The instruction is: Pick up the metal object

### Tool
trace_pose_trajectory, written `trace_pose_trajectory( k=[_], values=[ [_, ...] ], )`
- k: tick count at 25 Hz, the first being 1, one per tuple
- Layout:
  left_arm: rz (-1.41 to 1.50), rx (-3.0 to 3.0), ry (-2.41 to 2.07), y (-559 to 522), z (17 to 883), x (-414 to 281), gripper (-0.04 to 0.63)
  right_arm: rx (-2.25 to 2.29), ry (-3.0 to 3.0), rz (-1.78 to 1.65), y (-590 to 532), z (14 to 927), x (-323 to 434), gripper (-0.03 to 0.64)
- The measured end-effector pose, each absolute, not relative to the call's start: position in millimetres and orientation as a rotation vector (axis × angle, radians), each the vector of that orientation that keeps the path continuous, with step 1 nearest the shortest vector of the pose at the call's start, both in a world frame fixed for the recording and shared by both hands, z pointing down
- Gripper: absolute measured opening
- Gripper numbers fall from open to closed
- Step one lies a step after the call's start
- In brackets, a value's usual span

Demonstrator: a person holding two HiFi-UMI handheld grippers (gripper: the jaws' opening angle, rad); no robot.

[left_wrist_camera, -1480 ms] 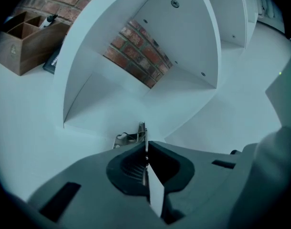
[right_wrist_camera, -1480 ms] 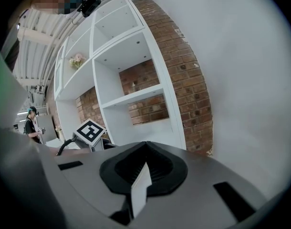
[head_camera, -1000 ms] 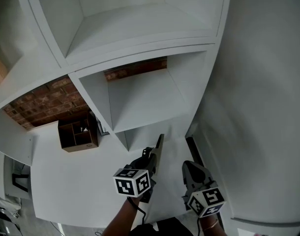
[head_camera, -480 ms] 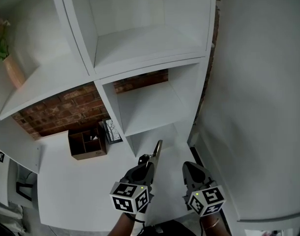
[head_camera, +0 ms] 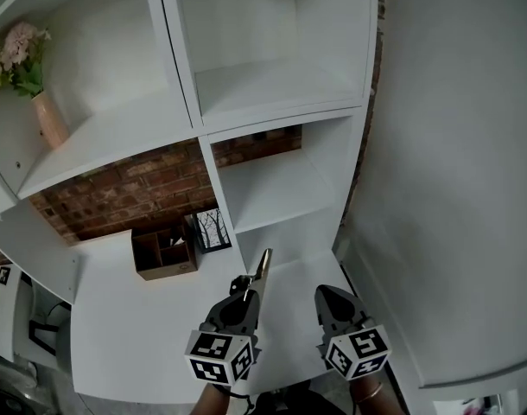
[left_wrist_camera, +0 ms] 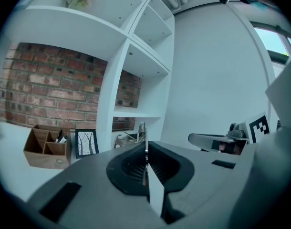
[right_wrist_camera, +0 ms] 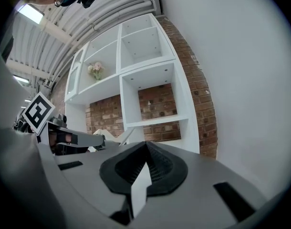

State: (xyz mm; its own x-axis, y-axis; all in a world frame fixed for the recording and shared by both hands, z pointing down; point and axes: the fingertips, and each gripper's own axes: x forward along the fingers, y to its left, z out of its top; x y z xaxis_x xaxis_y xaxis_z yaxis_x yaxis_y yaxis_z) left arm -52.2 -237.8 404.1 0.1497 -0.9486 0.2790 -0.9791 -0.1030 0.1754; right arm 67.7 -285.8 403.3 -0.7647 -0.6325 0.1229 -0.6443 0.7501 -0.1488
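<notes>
The left gripper (head_camera: 246,292) is clamped on the near end of the thin metal object (head_camera: 263,264), which juts forward above the white desk (head_camera: 134,327) and looks light, stiff and slick, best pinched across its flat faces, while the right gripper (head_camera: 326,295) is closed on nothing.

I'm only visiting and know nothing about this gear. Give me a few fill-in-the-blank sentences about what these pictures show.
1. The left tongs grip the metal object, while the shut right tongs hold ____.
2. The vase on the white shelf holds ____.
3. The wall behind the shelving is made of ____.

Missing words: nothing; flowers; brick.
</notes>
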Motion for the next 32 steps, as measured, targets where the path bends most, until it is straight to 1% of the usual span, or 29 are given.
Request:
trace_pose_trajectory(
  k=[14, 32],
  values=[
    [0.111, 2.13, -1.938, -187, 384, -71, 0.009, 1.066, -2.887, 0.211, -244, 387, 59, 0.005],
    [0.097, 2.159, -1.928, -178, 381, -74, 0.009, 1.111, -2.883, 0.205, -235, 386, 62, 0.003]
  ],
)
